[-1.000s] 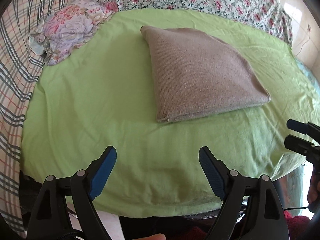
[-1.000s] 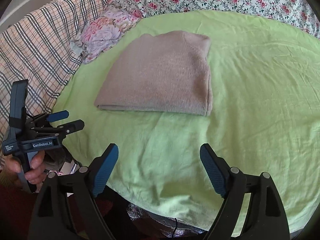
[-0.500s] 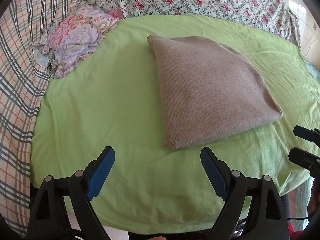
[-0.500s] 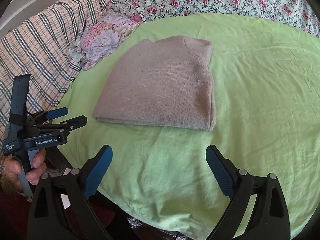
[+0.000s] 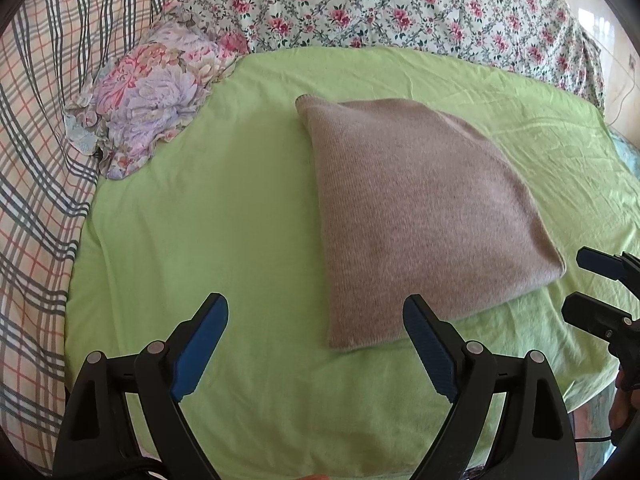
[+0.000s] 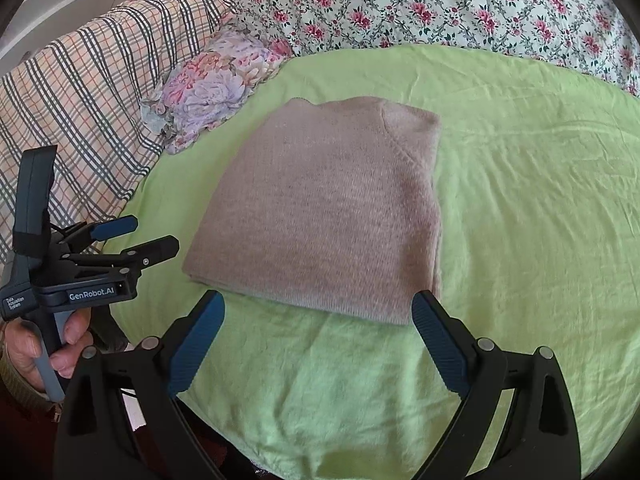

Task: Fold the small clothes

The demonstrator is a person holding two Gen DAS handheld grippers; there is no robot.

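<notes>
One folded knit (image 5: 420, 216) lies mid-sheet (image 5: 224, 216), and one floral bundle (image 5: 156, 100) sits at the sheet's far left edge. Two grippers: the left gripper (image 5: 316, 344) and the right gripper (image 6: 318, 340) are both spread wide, holding nothing, hovering near the knit's front edge without touching it.
</notes>
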